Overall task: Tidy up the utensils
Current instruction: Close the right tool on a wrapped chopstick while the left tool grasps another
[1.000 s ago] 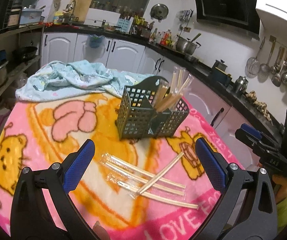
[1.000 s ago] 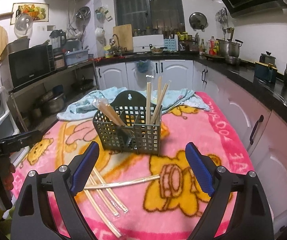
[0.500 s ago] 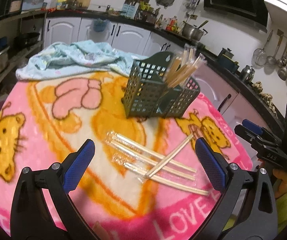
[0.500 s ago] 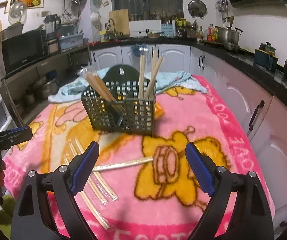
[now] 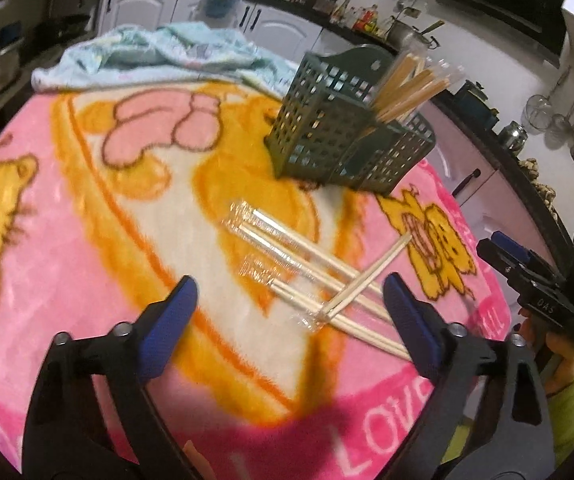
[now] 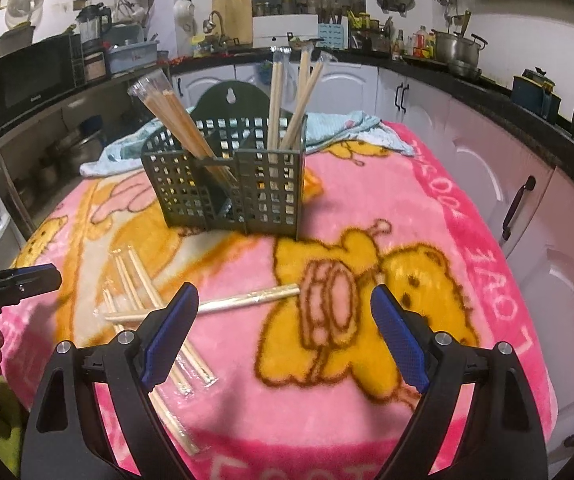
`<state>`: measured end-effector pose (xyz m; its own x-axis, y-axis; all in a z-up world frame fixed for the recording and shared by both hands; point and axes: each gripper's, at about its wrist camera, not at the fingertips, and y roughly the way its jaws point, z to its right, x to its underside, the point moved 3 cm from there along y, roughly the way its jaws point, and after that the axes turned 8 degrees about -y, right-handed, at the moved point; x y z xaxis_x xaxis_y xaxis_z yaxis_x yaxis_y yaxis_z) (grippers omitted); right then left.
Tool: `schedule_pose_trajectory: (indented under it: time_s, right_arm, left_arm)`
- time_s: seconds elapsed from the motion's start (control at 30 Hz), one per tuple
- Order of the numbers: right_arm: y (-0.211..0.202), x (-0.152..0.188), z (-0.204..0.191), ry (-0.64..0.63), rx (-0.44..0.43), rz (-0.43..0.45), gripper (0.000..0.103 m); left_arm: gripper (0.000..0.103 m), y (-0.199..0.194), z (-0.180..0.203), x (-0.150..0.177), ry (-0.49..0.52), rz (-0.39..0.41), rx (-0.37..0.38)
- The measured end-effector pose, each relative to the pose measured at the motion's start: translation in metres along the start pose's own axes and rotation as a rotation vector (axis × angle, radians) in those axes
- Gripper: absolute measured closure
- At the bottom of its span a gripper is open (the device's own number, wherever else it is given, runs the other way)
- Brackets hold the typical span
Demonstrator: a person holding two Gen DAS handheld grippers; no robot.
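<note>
A dark green slotted utensil basket (image 5: 347, 136) (image 6: 227, 176) stands on the pink cartoon blanket and holds wrapped and bare chopsticks upright. Several wrapped chopstick pairs (image 5: 307, 264) lie loose on the blanket in front of it, with one pair (image 6: 247, 298) crossing the others (image 6: 135, 280). My left gripper (image 5: 291, 312) is open and empty, just above the near ends of the loose chopsticks. My right gripper (image 6: 285, 320) is open and empty, above the crossing pair. Each gripper shows at the edge of the other's view.
A crumpled light blue cloth (image 5: 159, 56) (image 6: 347, 128) lies behind the basket. The pink blanket (image 5: 67, 208) covers the table, whose right edge (image 6: 535, 320) drops beside white cabinets. Kitchen counters with pots and a microwave (image 6: 35, 76) ring the room.
Both grippers have moved forward and down toward the loose chopsticks, which now sit larger and closer between the fingers. Both stay open. The chopsticks and basket have not moved.
</note>
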<state>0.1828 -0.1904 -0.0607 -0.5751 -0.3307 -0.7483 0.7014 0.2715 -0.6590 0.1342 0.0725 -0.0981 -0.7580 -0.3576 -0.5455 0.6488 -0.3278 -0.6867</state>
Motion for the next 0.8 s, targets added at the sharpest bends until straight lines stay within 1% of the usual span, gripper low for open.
schedule_pose_trajectory:
  time_s: [0.2,0.37,0.57,0.8]
  right_arm:
    - [0.016,0.006,0.005,0.016,-0.007,-0.036,0.018]
    - [0.029,0.009,0.008,0.034,-0.023,-0.062,0.019]
    - [0.051,0.007,0.011,0.076,-0.058,-0.114,0.029]
    - [0.072,0.003,0.013,0.151,-0.103,-0.183,0.037]
  left_arm:
    - [0.042,0.014,-0.008,0.006,-0.046,-0.049,0.023]
    - [0.052,0.021,-0.011,0.009,-0.076,-0.079,0.052]
    - [0.053,0.032,-0.017,0.009,-0.127,-0.116,0.069]
    - [0.053,0.043,-0.020,-0.001,-0.182,-0.137,0.092]
